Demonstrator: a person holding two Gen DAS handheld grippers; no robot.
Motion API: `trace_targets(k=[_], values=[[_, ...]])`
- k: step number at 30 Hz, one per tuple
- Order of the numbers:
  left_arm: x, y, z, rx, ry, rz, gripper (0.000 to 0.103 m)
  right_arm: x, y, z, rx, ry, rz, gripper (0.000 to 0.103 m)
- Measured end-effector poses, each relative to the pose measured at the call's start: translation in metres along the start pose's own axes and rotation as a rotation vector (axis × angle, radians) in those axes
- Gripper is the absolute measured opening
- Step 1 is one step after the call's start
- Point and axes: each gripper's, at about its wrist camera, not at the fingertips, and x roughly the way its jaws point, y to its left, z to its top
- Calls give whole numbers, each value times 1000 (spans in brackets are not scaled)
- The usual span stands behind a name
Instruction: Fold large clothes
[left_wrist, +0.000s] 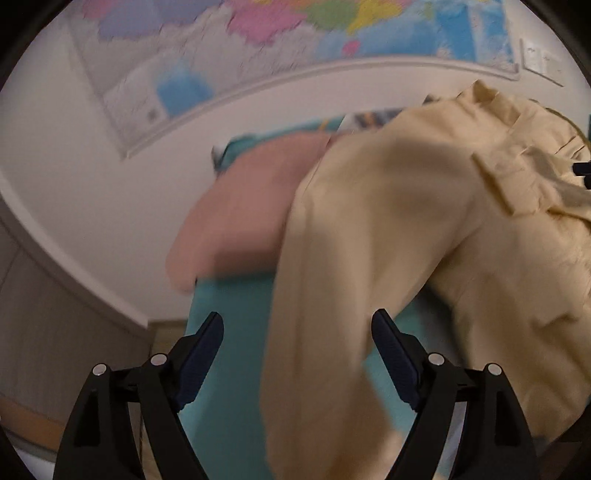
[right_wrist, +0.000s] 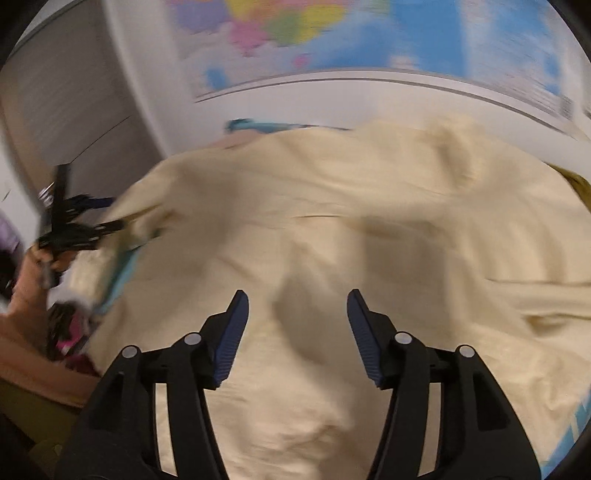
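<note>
Across the teal surface (left_wrist: 236, 332) lies a large cream-yellow garment (left_wrist: 424, 240), rumpled and heaped toward the right, with a long strip of it running down toward the near edge. Beside it on the left, further back, sits a pink cloth (left_wrist: 240, 206), partly tucked under the cream fabric. Near the bottom of the left wrist view, the left gripper (left_wrist: 297, 349) hovers with its two fingers spread wide; the strip of the garment passes behind the gap, and neither blue pad presses on it. Seen from the other side, the right gripper (right_wrist: 297, 328) hangs over the broad middle of the same garment, fingers parted and clear of the cloth, with only their shadow falling on the folds. Off at the left edge of that view the left gripper appears again, blurred, at the garment's corner, with a person's hand (right_wrist: 35, 269) behind it. Behind everything, a colourful wall map (left_wrist: 295, 33) hangs on the white wall.
</note>
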Motion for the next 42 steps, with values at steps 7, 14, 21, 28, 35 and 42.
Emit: trace_targets(k=[7,14,21,28,35,42], values=[[14,10,-7,-85,55,-171,7,28,44,4,-71,45,130,57],[-58,-11,40,-80,-113,-356,6,32,134,11,-219,-50,339,68],[-78,-73,83,-38,-108,-485,9,32,205,8,-301,-196,395,92],[-66,-131,118,-52,-73,-604,15,13,164,-10,-217,-228,259,11],[-98,-145,125,-26,-195,-818,61,-77,39,-24,88,-356,283,3],[-112,-139,105,17,-343,-780,72,-90,-73,-65,373,-261,21,8]])
